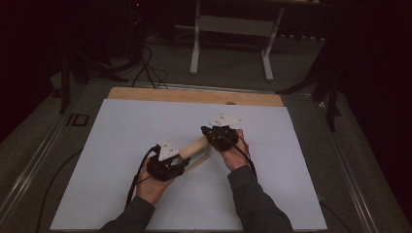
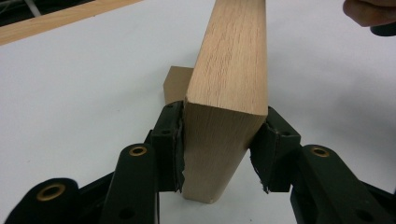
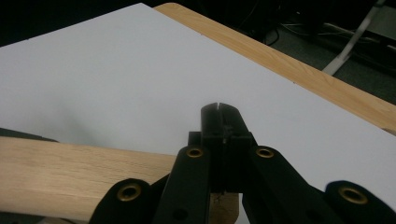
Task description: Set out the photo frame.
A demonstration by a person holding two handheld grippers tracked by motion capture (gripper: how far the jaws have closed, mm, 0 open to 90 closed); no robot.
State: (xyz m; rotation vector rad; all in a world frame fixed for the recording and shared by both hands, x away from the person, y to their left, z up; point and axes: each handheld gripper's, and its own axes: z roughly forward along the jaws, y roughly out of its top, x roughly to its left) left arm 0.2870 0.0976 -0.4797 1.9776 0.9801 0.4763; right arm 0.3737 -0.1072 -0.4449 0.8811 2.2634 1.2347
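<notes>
Table [image 1: 121,94]: a wooden top with a pale strip of bare wood along its far edge.
White sheet [image 1: 121,141]: covers almost all of the table; both hands work near its middle.
Wooden beam [image 1: 194,144]: a light oak-coloured bar that runs at a slant from the left gripper up and right to the right gripper. In the left gripper view [image 2: 233,60] its square-cut end stands between the jaws and its length runs away from the camera.
Small wooden block [image 2: 176,83]: sits just behind and to the left of the beam in the left gripper view; I cannot tell whether it is joined to the beam.
Left gripper [image 1: 167,162]: at the beam's near end. Its jaws flank the end of the beam [image 2: 219,144]; the left pad lies against the wood, while the right pad seems to stand a sliver off it.
Right gripper [image 1: 221,136]: at the beam's far end. Its jaws are pressed together with nothing between them [image 3: 223,126]; the beam passes under and to the left of them.
</notes>
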